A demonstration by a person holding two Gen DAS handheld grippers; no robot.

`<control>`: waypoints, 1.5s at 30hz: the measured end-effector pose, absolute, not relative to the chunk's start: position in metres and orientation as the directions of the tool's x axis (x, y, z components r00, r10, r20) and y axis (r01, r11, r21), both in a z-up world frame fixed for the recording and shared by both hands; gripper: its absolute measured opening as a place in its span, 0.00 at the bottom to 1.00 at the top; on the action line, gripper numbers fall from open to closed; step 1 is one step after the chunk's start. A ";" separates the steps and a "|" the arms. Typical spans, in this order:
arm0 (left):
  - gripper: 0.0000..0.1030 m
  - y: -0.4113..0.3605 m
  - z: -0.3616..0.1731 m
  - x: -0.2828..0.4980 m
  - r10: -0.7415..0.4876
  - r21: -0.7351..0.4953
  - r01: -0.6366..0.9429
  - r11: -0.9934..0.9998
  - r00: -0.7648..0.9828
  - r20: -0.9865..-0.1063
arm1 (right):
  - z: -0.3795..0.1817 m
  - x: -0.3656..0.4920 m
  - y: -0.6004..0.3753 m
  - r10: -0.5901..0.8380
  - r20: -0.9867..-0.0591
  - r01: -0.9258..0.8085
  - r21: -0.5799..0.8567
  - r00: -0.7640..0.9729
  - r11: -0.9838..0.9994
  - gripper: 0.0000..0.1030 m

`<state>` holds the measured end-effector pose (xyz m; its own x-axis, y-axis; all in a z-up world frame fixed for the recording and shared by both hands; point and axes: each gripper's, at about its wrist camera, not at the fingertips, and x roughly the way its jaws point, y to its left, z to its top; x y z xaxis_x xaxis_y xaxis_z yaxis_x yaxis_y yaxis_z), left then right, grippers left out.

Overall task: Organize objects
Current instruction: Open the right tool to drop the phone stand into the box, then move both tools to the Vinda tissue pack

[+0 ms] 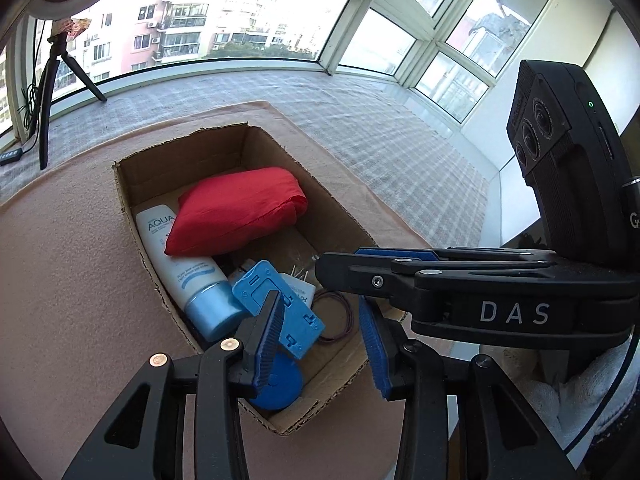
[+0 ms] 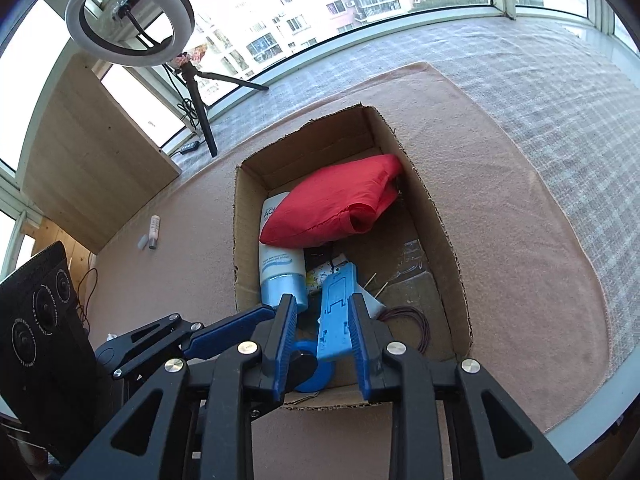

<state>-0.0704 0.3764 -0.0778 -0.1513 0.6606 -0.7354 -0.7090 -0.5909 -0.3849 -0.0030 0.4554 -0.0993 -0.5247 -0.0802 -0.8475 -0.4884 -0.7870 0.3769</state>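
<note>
An open cardboard box [image 1: 132, 184] [image 2: 448, 248] sits on a pink mat. Inside lie a folded red cloth [image 1: 236, 208] [image 2: 336, 204], a white and blue lotion tube [image 1: 188, 276] [image 2: 280, 272], a blue plastic stand [image 1: 280, 304] [image 2: 336, 316], a coil of thin wire [image 1: 340, 316] [image 2: 408, 324] and small packets. My left gripper [image 1: 320, 340] is open above the box's near end, its jaws either side of the stand. My right gripper [image 2: 320, 332] is open over the same spot and holds nothing. The right gripper also shows in the left wrist view [image 1: 460, 280].
A ring light on a tripod [image 2: 132, 24] stands at the back left by the window. A small tube and its cap [image 2: 154, 232] lie on the mat [image 2: 520, 208] left of the box. A wooden board [image 2: 92, 160] leans at the left. Checked cloth [image 1: 360, 120] covers the sill beyond.
</note>
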 end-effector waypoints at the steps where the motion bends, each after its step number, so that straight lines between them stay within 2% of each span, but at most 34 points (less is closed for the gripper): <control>1: 0.41 0.373 -0.077 -0.071 0.659 -0.384 -0.706 -0.596 -0.156 -0.736 | -0.100 -0.003 0.455 -0.080 -0.848 -0.490 0.377 -0.524 -0.786 0.29; 15: 0.43 0.285 -0.067 -0.090 0.617 -0.369 -0.611 -0.701 -0.260 -0.742 | -0.098 -0.034 0.419 -0.132 -0.840 -0.429 0.396 -0.527 -0.812 0.31; 19: 0.44 0.247 -0.067 -0.099 0.596 -0.367 -0.561 -0.742 -0.302 -0.744 | -0.095 -0.051 0.398 -0.156 -0.835 -0.389 0.401 -0.528 -0.829 0.36; 24: 0.48 0.198 -0.068 -0.104 0.562 -0.360 -0.498 -0.789 -0.349 -0.750 | -0.095 -0.076 0.367 -0.199 -0.833 -0.332 0.409 -0.517 -0.850 0.37; 31: 0.50 0.123 -0.077 -0.106 0.495 -0.333 -0.408 -0.850 -0.400 -0.771 | -0.099 -0.108 0.319 -0.253 -0.832 -0.244 0.412 -0.494 -0.878 0.43; 45: 0.55 -0.036 -0.094 -0.098 0.332 -0.299 -0.150 -0.943 -0.509 -0.794 | -0.100 -0.159 0.242 -0.341 -0.823 -0.120 0.436 -0.453 -0.892 0.43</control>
